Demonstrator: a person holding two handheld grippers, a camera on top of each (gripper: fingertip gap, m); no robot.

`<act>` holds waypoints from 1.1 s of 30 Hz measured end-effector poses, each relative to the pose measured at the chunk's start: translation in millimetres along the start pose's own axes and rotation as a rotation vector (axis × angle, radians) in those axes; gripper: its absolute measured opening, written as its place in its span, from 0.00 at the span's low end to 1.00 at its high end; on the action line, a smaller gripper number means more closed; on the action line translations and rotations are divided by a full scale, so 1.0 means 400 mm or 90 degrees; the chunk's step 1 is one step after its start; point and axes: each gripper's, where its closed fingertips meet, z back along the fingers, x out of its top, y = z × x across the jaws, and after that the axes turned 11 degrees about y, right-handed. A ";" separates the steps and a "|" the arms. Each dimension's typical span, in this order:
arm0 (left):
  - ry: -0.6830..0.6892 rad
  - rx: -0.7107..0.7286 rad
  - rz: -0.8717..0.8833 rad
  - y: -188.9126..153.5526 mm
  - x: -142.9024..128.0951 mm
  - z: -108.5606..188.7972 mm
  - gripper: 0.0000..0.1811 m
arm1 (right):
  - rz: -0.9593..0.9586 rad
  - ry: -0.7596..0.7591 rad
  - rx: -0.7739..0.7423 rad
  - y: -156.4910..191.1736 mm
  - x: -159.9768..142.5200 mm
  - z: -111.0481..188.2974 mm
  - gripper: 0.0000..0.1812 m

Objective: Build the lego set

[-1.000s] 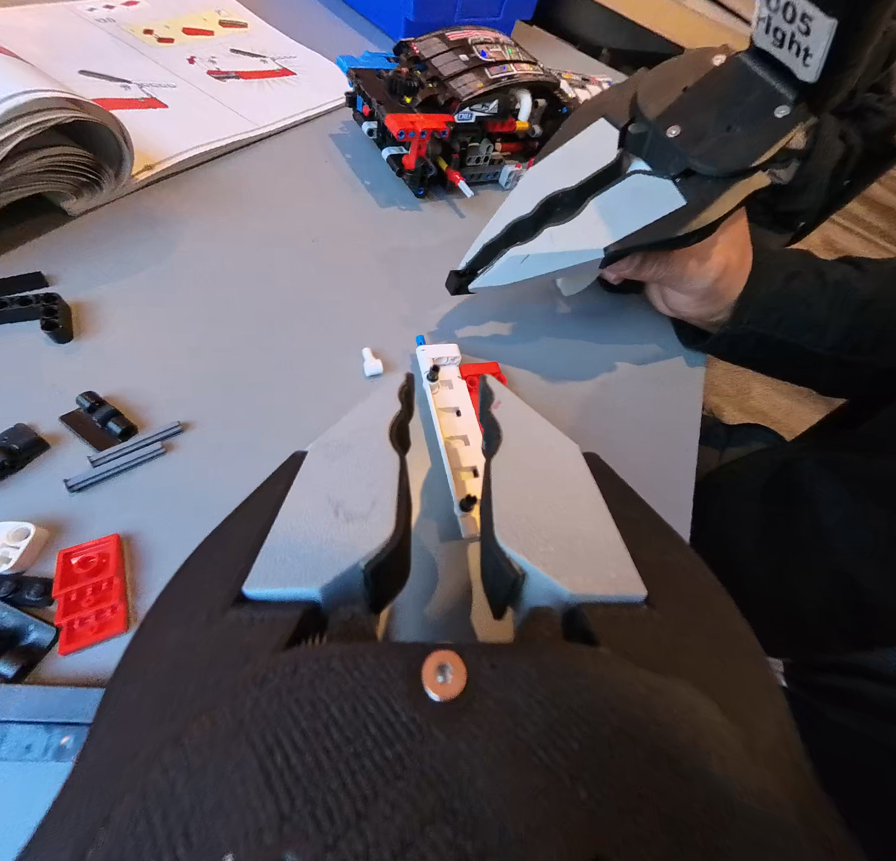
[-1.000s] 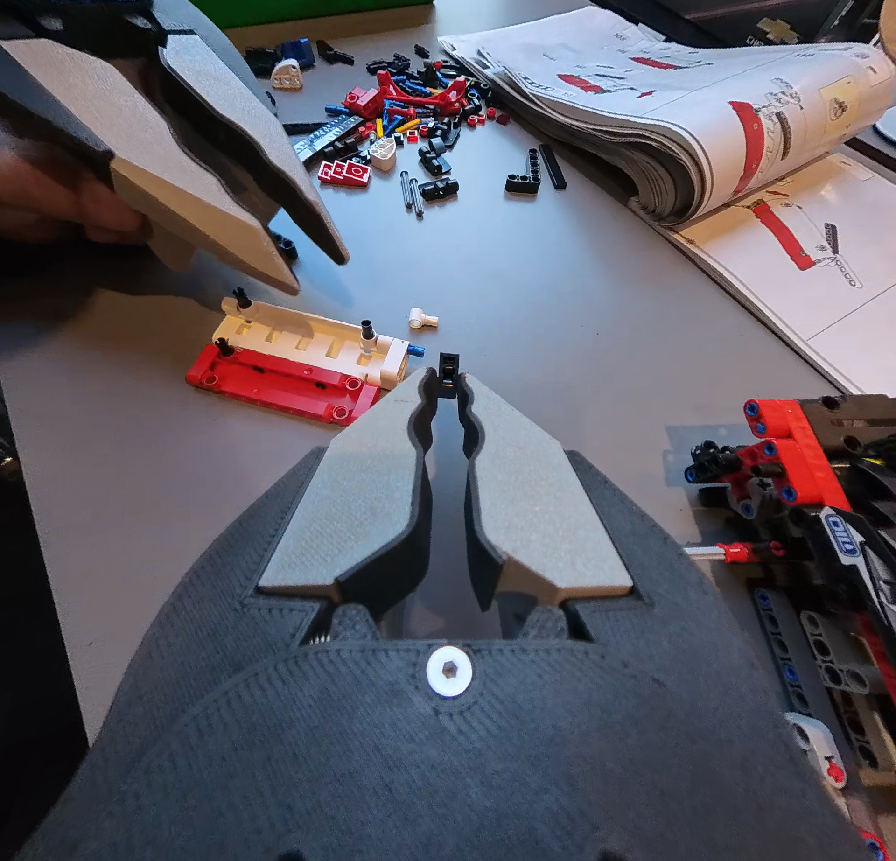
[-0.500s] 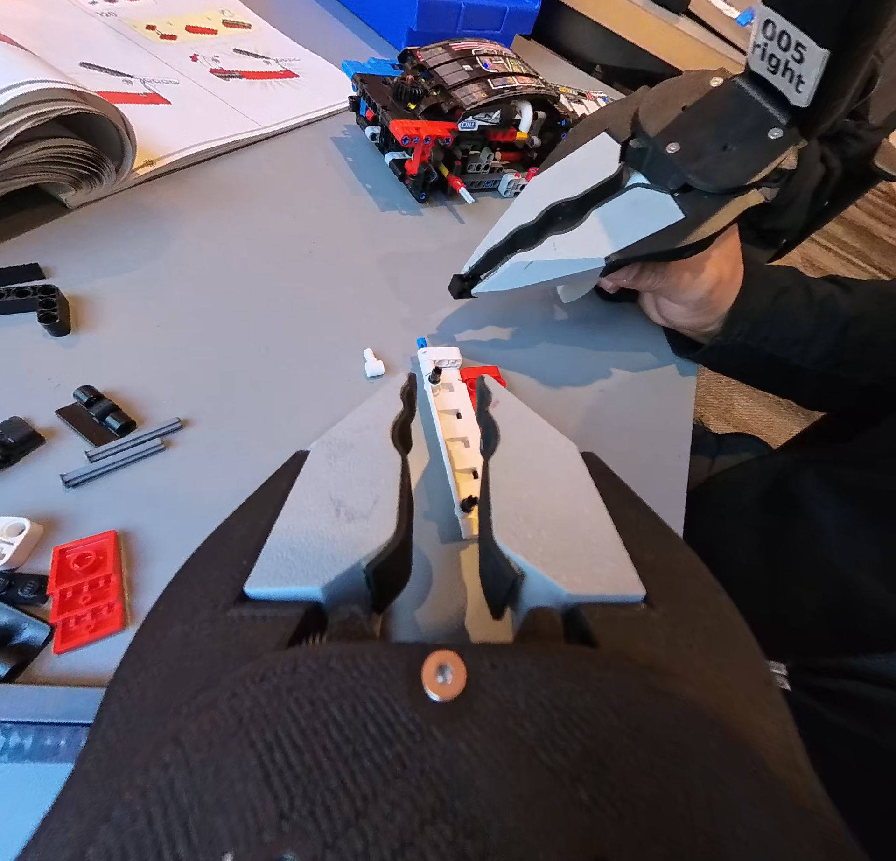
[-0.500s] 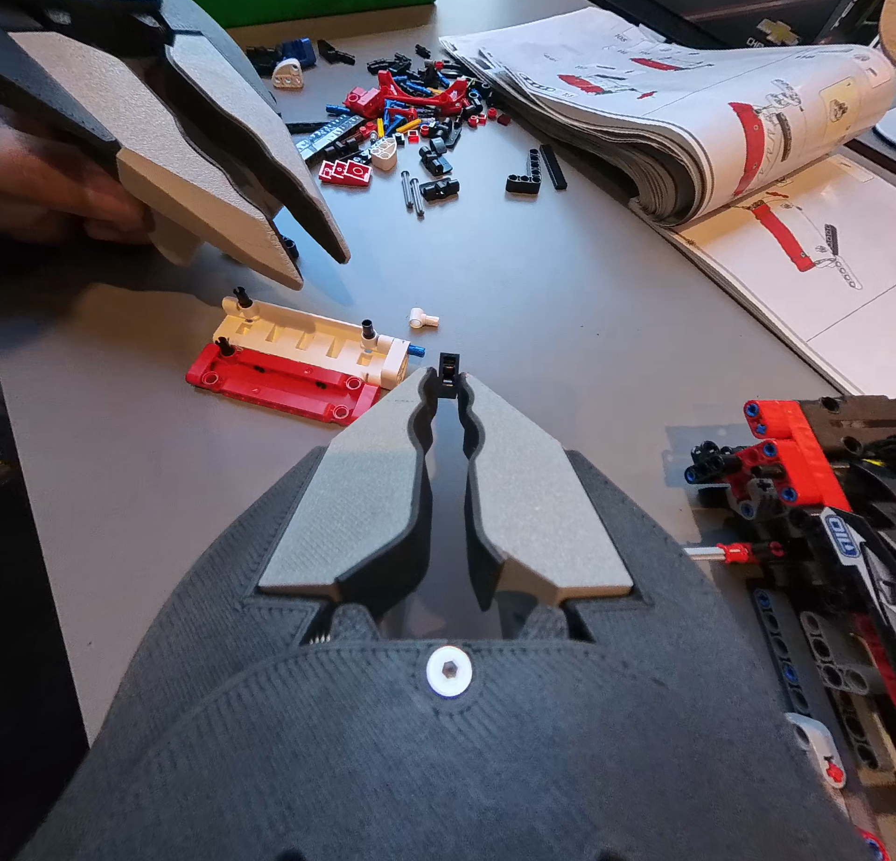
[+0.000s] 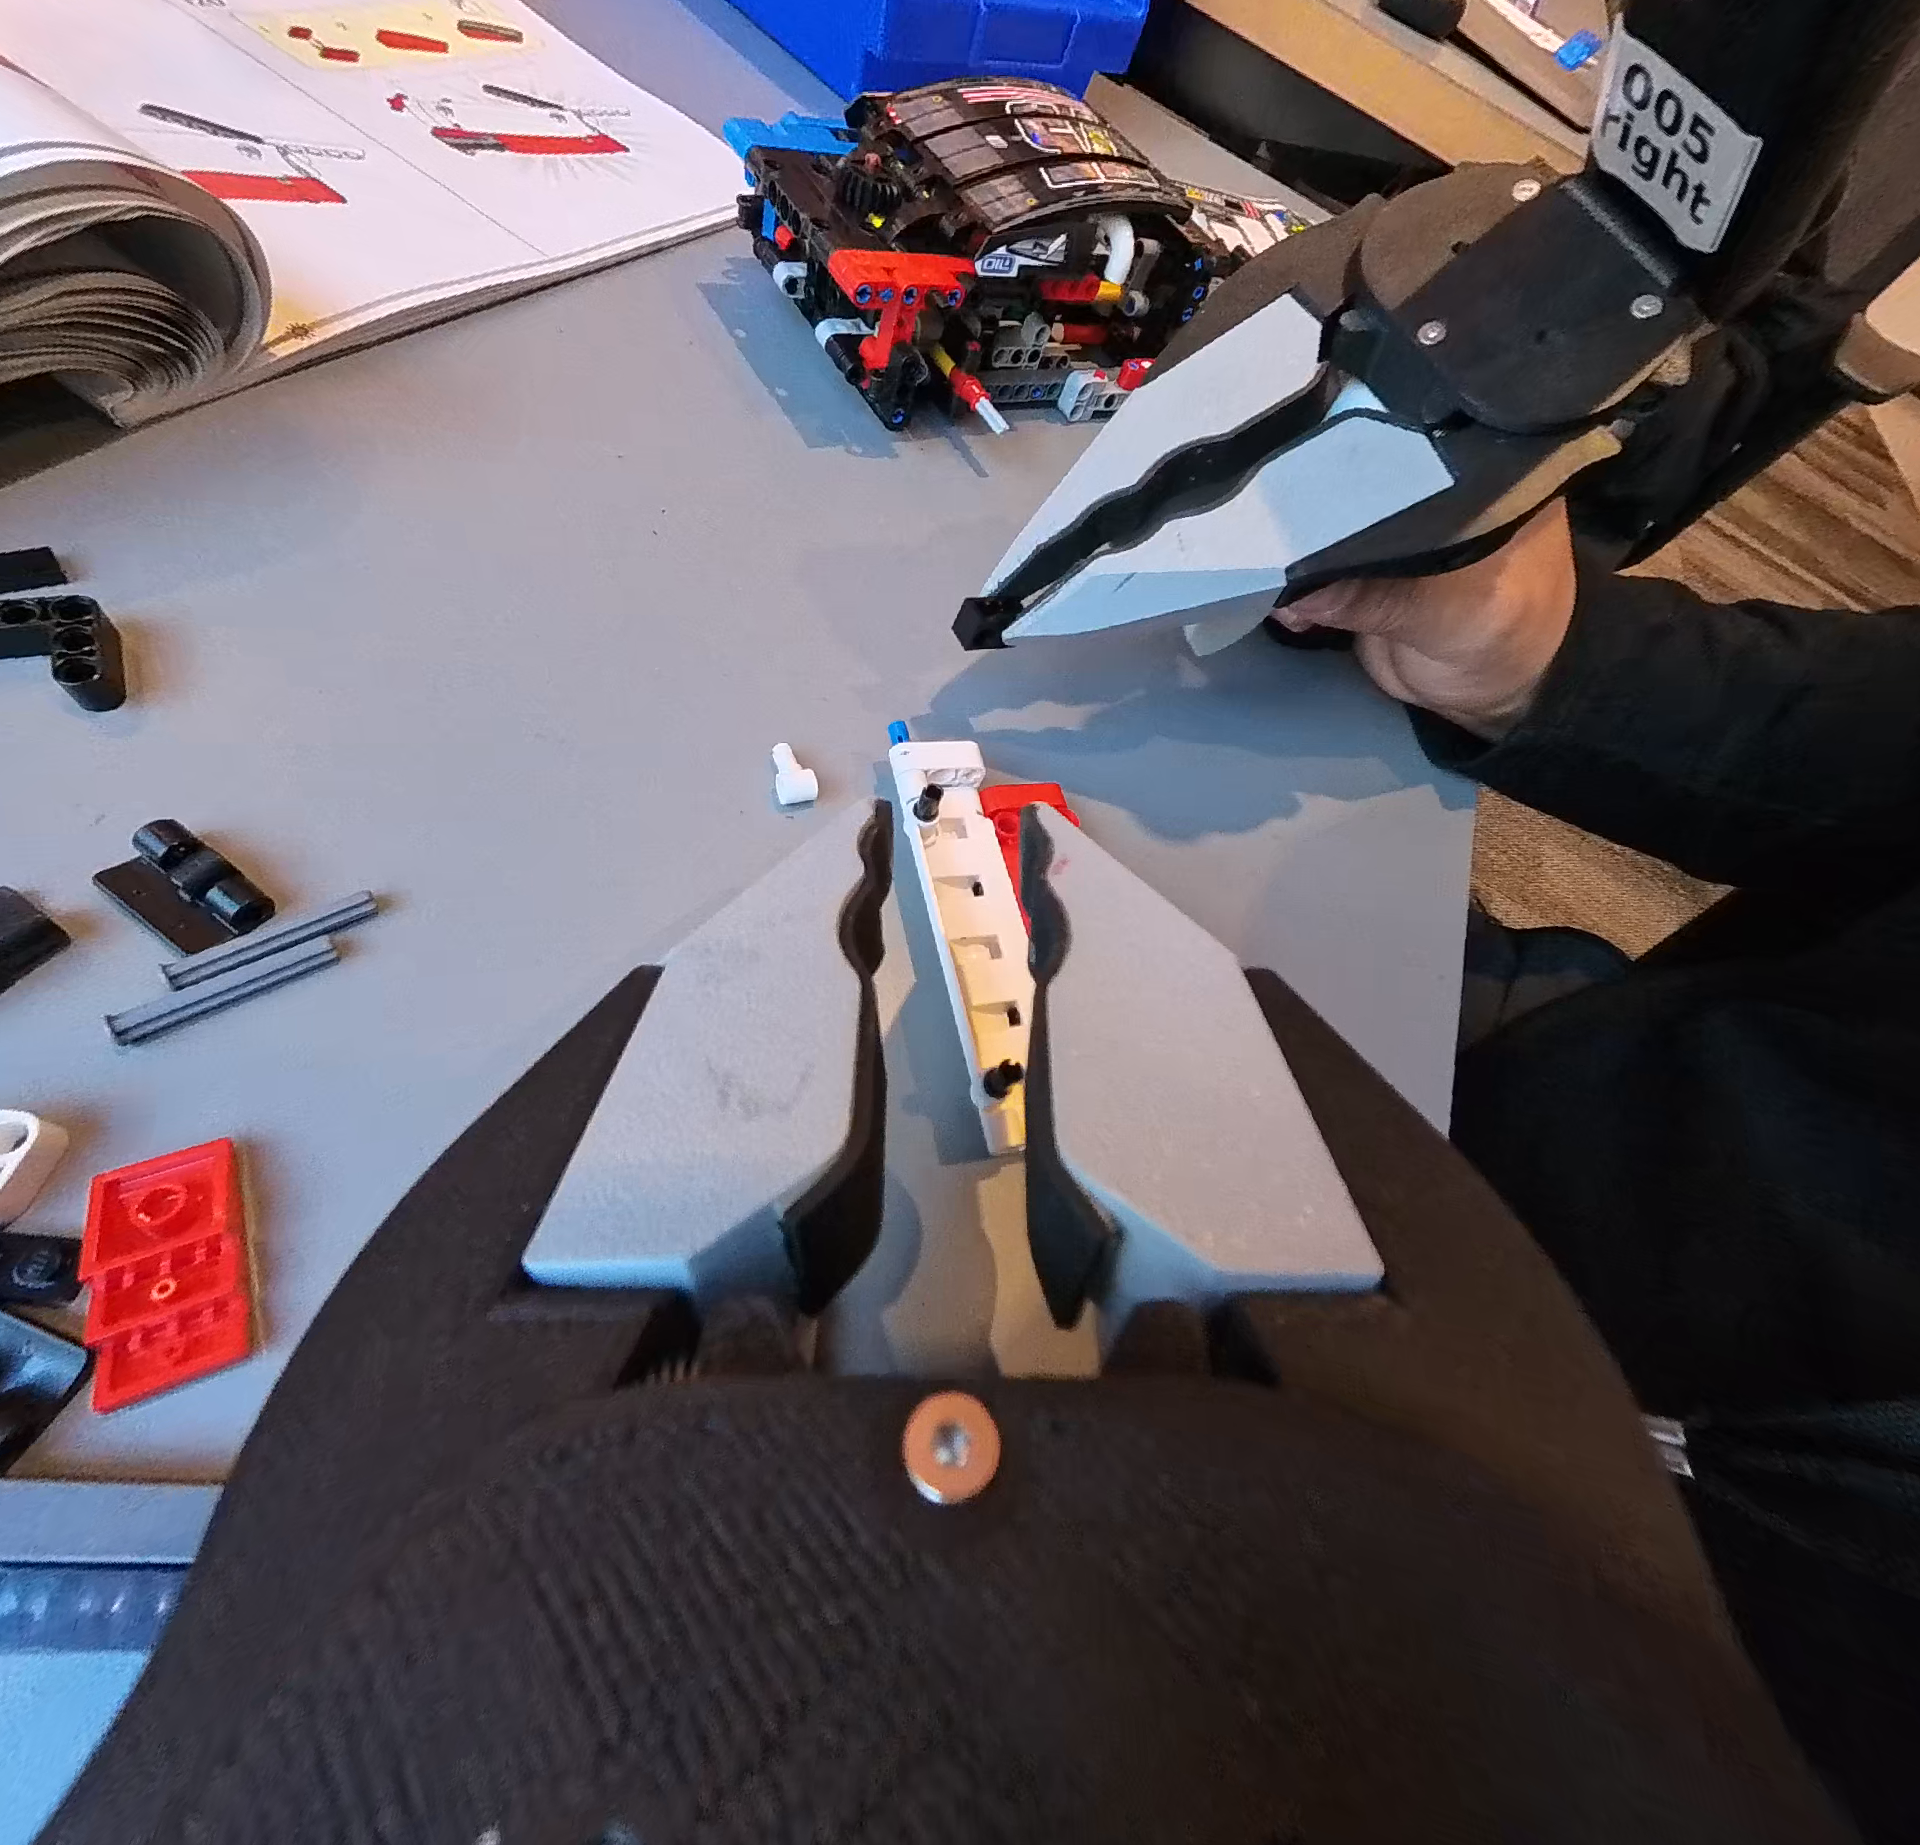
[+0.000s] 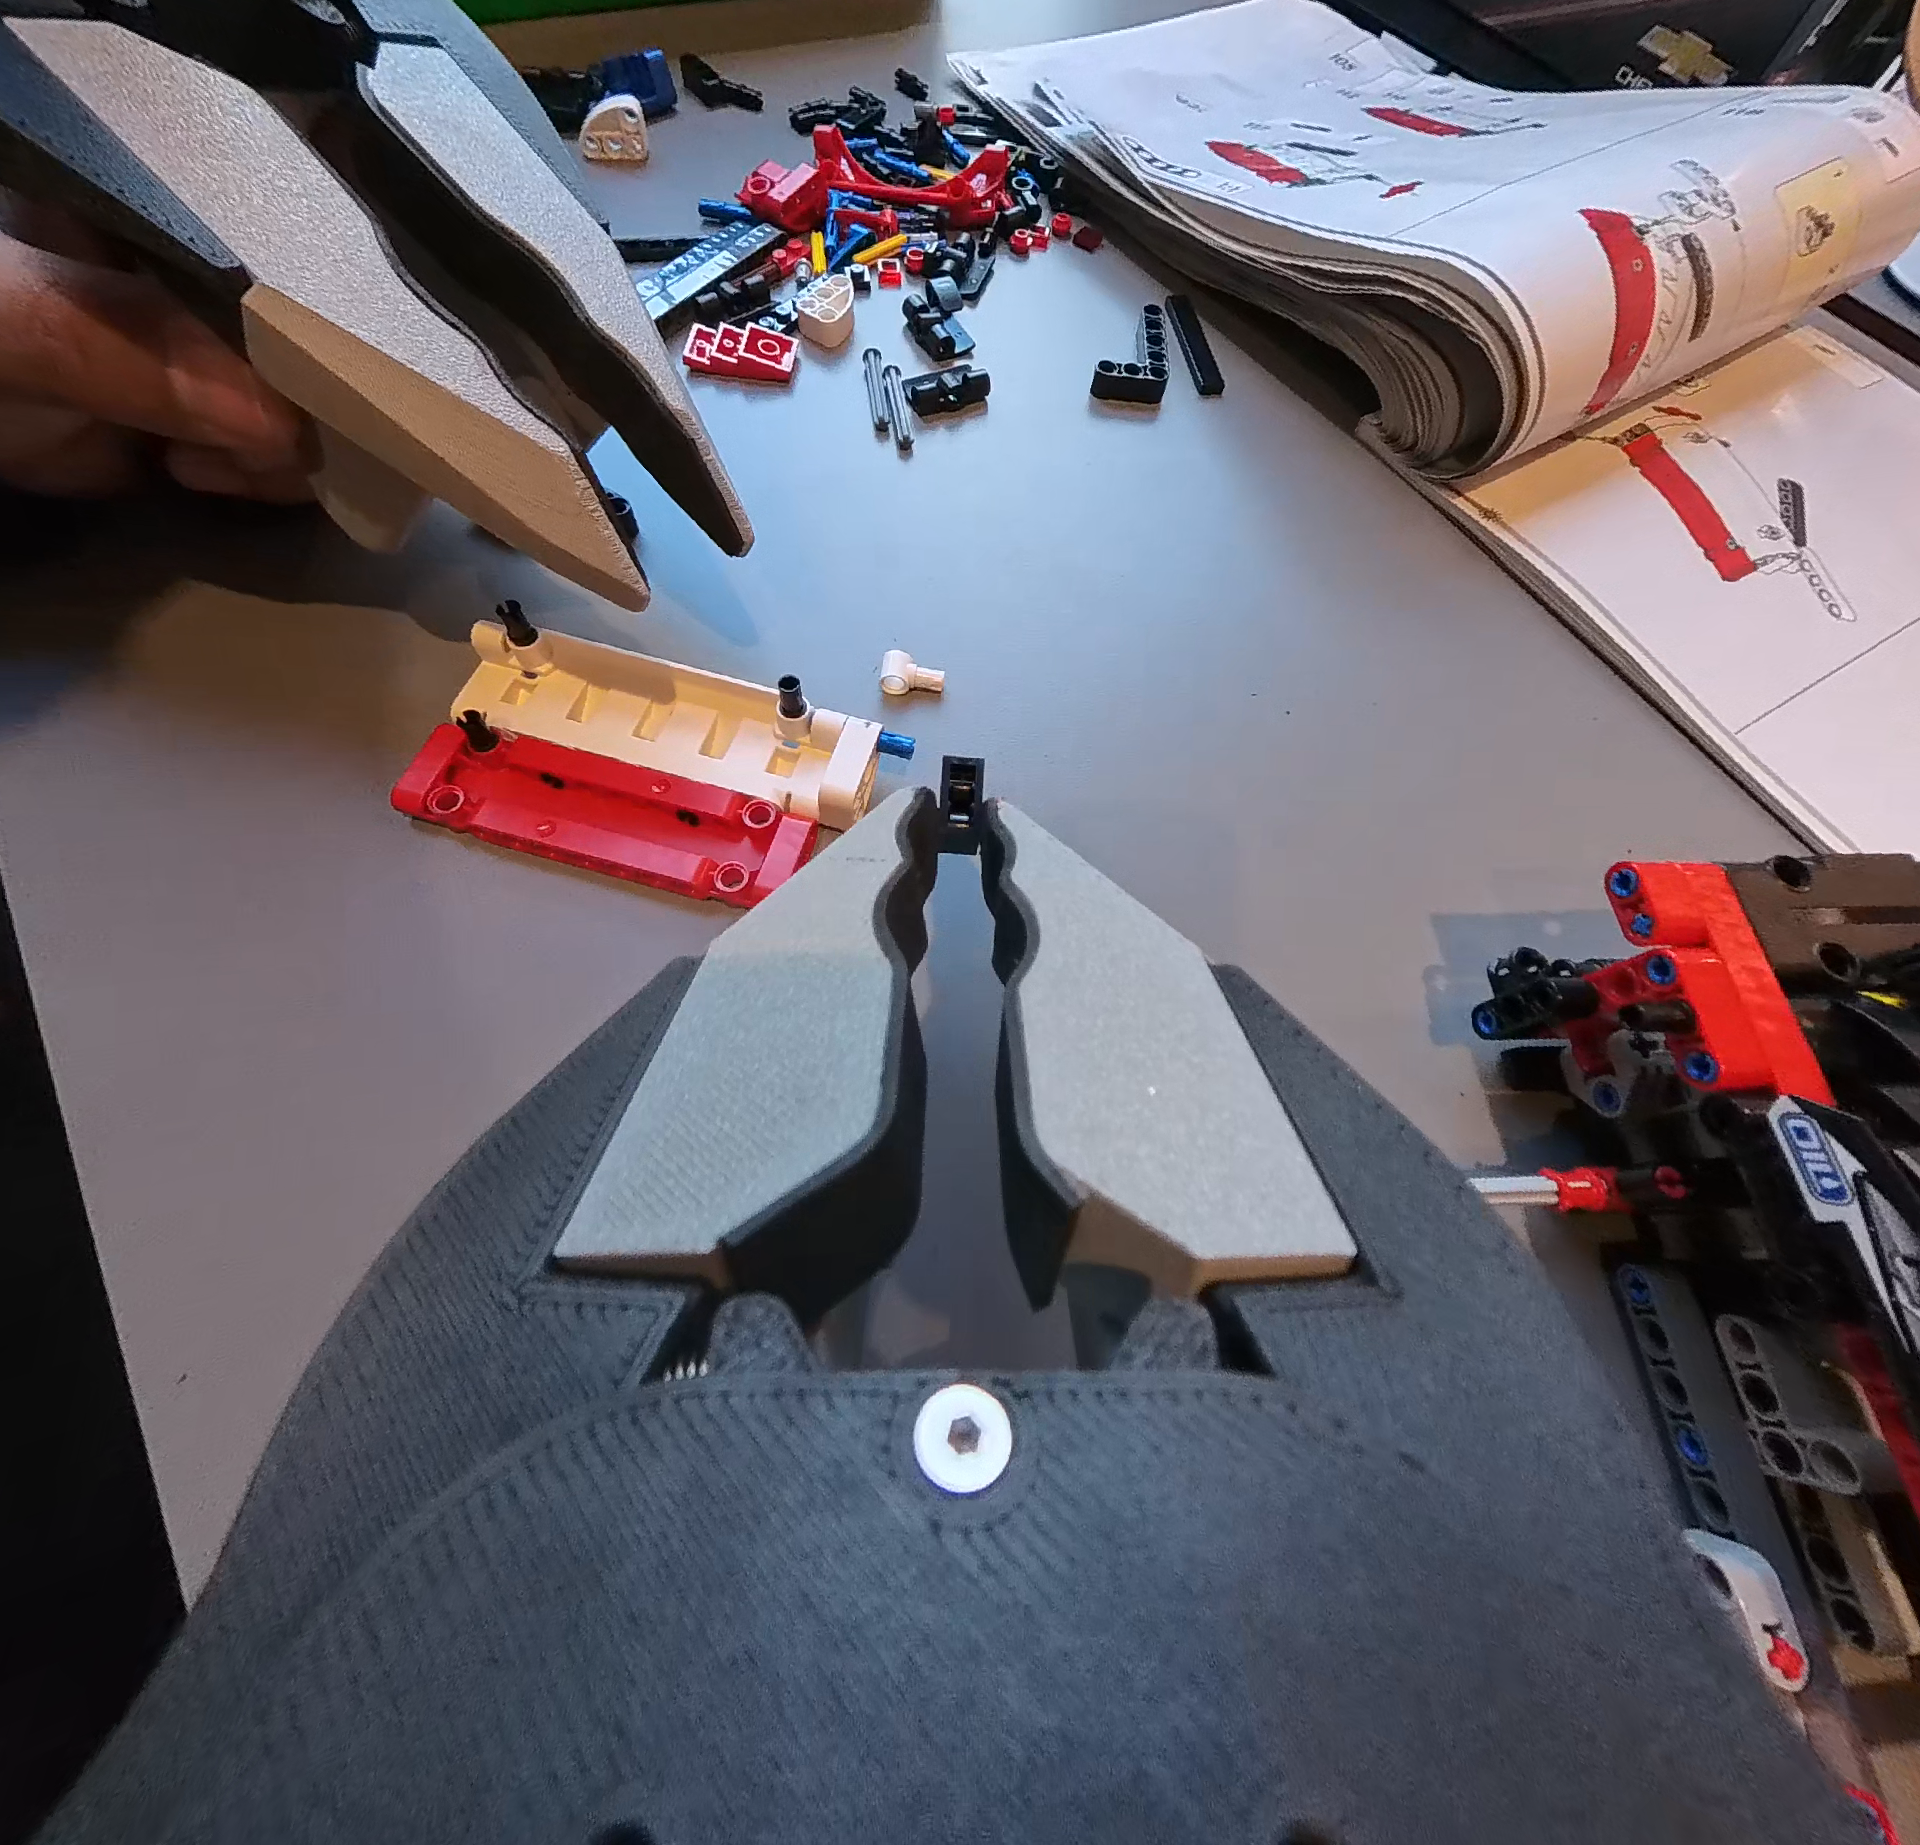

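A white panel (image 5: 966, 954) joined to a red panel (image 5: 1023, 803) lies flat on the grey table (image 5: 540, 548). My left gripper (image 5: 954, 829) is open and hovers just above it, empty. In the right wrist view it (image 6: 691, 569) hangs over the far left end of the white panel (image 6: 665, 720) and red panel (image 6: 603, 829). My right gripper (image 6: 961, 808) is shut on a small black connector (image 6: 961, 787), held just right of the panels' near end. It also shows in the left wrist view (image 5: 982, 623). A tiny white connector (image 6: 909, 675) lies loose nearby.
The partly built car (image 5: 987, 247) stands at the back, and close on the right in the right wrist view (image 6: 1766, 1068). An open instruction booklet (image 6: 1455, 237) and a pile of loose parts (image 6: 862, 216) lie beyond. Red plates (image 5: 166, 1265), grey axles (image 5: 249, 964) and black beams sit left. Left tips to right tips: about 7 cm.
Both grippers hold almost still, with only a slight drift of the left view. The right gripper keeps hold of the black connector. Nothing on the table has moved.
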 end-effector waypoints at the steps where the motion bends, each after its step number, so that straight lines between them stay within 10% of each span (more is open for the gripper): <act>1: 0.000 -0.001 0.000 0.000 0.000 0.000 0.12 | 0.000 -0.001 0.000 0.000 0.000 0.000 0.03; 33: 0.003 -0.012 0.007 -0.001 0.000 -0.001 0.11 | -0.001 -0.004 -0.006 0.001 0.016 -0.001 0.03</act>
